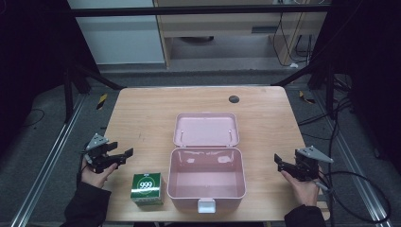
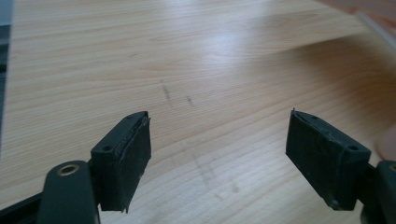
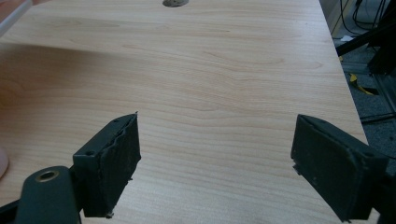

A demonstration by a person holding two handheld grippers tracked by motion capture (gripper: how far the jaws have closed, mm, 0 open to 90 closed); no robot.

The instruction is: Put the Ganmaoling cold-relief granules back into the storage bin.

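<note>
My left gripper [image 1: 124,154] sits low at the table's [image 1: 142,118] left edge, held from below in my hand [image 1: 94,172], jaws level and apart with bare wood between them. The green 999 box [image 1: 147,188] stands just beside and nearer me, next to the open pink case [image 1: 206,177]. My right gripper [image 1: 279,161] mirrors it across the case, jaws apart, empty.
</note>
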